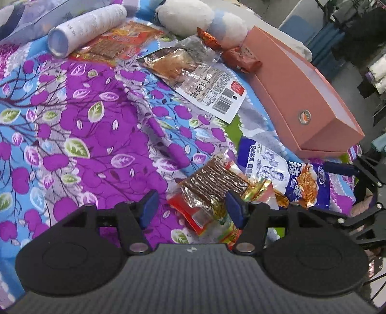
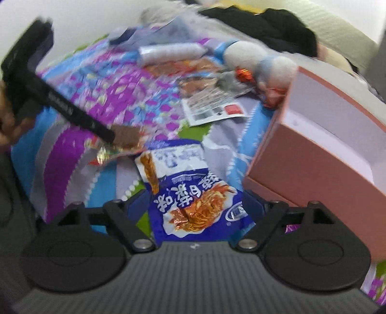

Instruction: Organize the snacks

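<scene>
Snacks are seen scattered over a purple, blue and green floral cloth [image 1: 79, 135]. In the left wrist view, a brown ridged snack pack [image 1: 214, 181] in clear wrap is recorded lying on the cloth between the blue pads of the left gripper [image 1: 191, 207]; the jaws are held wide, and no pad is seen pressing on the pack, though the right pad lies just beside it. A gold and red wrapper [image 1: 258, 190] is tucked under its right edge. Just to the right, a blue and white noodle-print bag [image 1: 287, 174] is laid flat.

In the right wrist view, which is blurred, the same noodle-print bag [image 2: 193, 200] is found between the fingers of the right gripper [image 2: 195, 201]. Those jaws are spread wide, one on each side of the bag; contact cannot be determined.

A pink open box [image 1: 306, 96] is noted at the right, with a round sticker on its near side wall; its white interior [image 2: 330, 130] appears bare in the part shown. At its far end a red wrapped sweet [image 1: 241, 59] is touching or just beside the box wall. Left of that, a clear pouch with a white barcode label [image 1: 200, 79] is spread on the cloth. Farther left, a white tube [image 1: 86, 29] is lying across an orange flat pack [image 1: 120, 43]. A white and pale-blue plush toy [image 1: 202, 19] is recorded at the far edge.
</scene>
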### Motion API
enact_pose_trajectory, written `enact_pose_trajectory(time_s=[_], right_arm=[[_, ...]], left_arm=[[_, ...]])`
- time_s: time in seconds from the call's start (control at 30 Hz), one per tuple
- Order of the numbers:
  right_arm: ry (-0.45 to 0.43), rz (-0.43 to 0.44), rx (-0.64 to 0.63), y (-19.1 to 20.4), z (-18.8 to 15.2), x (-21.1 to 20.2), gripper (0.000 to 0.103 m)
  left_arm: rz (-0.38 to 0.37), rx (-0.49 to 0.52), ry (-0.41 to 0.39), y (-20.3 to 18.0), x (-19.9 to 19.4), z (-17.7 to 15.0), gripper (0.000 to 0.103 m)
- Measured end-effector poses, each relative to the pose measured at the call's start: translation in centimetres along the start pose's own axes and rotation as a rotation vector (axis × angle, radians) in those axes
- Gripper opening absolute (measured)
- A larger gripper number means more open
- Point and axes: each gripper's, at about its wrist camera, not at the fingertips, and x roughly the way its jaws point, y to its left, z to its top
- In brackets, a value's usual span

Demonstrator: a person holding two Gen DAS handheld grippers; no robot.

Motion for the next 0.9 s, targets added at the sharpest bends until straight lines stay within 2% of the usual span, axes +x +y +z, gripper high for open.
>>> enact_pose_trajectory(time_s=[0.27, 0.37, 0.57, 0.67, 0.77, 0.9], right_arm=[[0.034, 0.051, -0.060, 0.0, 0.4, 3.5, 0.085], [0.042, 0.076, -0.075, 0.2, 0.5, 4.6, 0.089], [0.096, 0.147, 0.004, -0.5, 0.5, 6.1, 0.089], [0.101, 0.126, -0.006, 0.4, 0.4, 6.4, 0.088], [0.096, 0.116, 0.031, 0.7, 0.5, 6.1, 0.077], [0.079, 0.071, 0.071, 1.2, 0.3, 5.2, 0.057]], left_arm=[[-0.006, 0.084, 0.008, -1.3, 1.3, 0.5, 0.070], [0.005, 0.132, 0.015, -2.1, 1.7, 0.5, 0.068], [-0.033, 0.148, 0.032, -3.1, 2.3, 0.4, 0.056], [-0.018, 0.156, 0.027, -3.8, 2.3, 0.2, 0.049], [-0.045, 0.134, 0.025, -4.3, 2.0, -0.1, 0.036], [-0.052, 0.086, 0.000, -4.5, 1.0, -0.9, 0.026]])
